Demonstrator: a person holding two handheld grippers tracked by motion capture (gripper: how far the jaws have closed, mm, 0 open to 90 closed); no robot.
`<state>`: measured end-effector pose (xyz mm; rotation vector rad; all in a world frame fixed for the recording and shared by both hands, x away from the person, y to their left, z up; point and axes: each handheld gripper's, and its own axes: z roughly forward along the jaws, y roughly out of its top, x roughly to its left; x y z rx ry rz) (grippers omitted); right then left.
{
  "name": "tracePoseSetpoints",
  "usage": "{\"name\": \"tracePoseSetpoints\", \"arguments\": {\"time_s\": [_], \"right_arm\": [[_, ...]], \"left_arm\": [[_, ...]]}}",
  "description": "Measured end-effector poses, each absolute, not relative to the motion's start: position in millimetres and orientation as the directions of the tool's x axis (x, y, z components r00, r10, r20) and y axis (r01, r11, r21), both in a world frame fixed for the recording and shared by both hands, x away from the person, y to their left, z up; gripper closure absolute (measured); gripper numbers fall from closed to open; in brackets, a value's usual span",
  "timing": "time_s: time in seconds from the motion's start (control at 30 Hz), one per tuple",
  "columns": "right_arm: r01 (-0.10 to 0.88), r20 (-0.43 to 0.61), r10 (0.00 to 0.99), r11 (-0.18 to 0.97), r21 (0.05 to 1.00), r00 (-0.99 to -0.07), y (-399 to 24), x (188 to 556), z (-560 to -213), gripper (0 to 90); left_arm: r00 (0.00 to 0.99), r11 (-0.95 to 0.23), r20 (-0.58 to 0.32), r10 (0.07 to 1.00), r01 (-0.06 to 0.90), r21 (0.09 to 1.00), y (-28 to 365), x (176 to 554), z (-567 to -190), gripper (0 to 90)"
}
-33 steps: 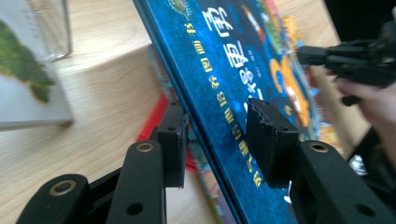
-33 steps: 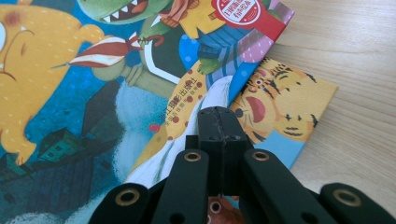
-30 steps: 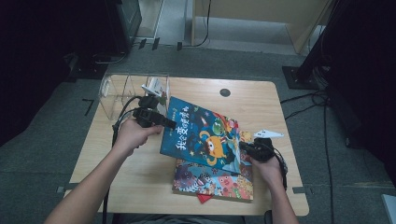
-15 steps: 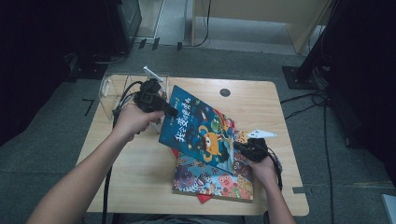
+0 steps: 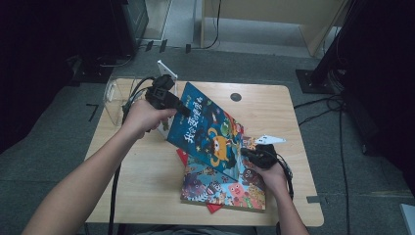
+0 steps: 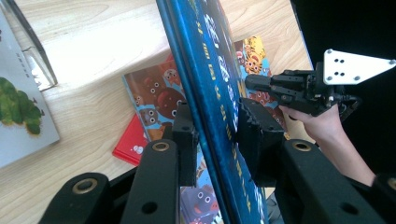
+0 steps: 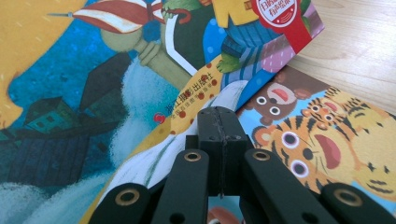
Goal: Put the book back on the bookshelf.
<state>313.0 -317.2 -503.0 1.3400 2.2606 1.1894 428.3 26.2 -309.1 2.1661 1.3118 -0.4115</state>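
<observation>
— Two grippers at work on one blue picture book (image 5: 208, 129), tilted up at centre frame above a stack of picture books (image 5: 222, 186). Left gripper (image 5: 182, 108) clamped on its upper-left edge, jaws having just been closing; right gripper (image 5: 244, 152) with jaws together, tucked under its lower right corner.

— Next?

— Probably carrying it toward the clear acrylic stand (image 5: 115, 95), upper left. Needs a firm grip, no slipping.

— Surroundings?

— Pale wooden table (image 5: 147, 181), grey floor (image 5: 44, 147), dark room.

Three picture books (image 5: 210, 132) on table (image 5: 147, 171); one clear box (image 5: 117, 95); two claws (image 5: 183, 110).
</observation>
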Motion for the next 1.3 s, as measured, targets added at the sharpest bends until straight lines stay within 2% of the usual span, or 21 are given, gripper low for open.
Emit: {"name": "tracePoseSetpoints", "arguments": {"time_s": [0.17,0.3,0.4,0.5,0.67,0.9,1.03,1.3], "right_arm": [[0.604,0.169,0.819,0.247,0.758,-0.548,-314.9,313.1,-503.2,90.0],[0.595,0.167,0.81,0.255,0.762,-0.562,-313.1,314.8,-503.8,89.4],[0.591,0.164,0.811,0.255,0.766,-0.562,-312.7,314.8,-504.0,86.8],[0.583,0.164,0.805,0.255,0.771,-0.57,-315.6,315.7,-503.8,76.6],[0.579,0.127,0.829,0.263,0.772,-0.545,-321.8,313.5,-500.3,75.5],[0.56,0.152,0.837,0.206,0.802,-0.526,-333.0,309.4,-493.1,73.3],[0.548,0.148,0.824,0.219,0.807,-0.547,-328.4,307.4,-492.3,68.3],[0.528,0.123,0.813,0.247,0.813,-0.569,-322.4,306.7,-492.2,65.2]], "left_arm": [[0.458,-0.367,-0.598,0.658,0.888,0.277,21.1,436.6,-304.7,75.4],[0.475,-0.391,-0.575,0.667,0.879,0.272,9.2,439.9,-300.3,76.2],[0.479,-0.396,-0.572,0.665,0.877,0.273,4.5,441.8,-295.9,77.3],[0.482,-0.413,-0.573,0.663,0.874,0.258,3.2,444.2,-291.3,79.2],[0.466,-0.396,-0.622,0.629,0.881,0.26,9.6,448.3,-287.0,83.3],[0.531,-0.467,-0.549,0.645,0.843,0.267,6.0,440.1,-267.8,83.2],[0.539,-0.465,-0.533,0.652,0.84,0.281,15.9,431.4,-259.6,83.1],[0.527,-0.433,-0.543,0.654,0.849,0.303,54.0,415.4,-252.3,82.7]]}}
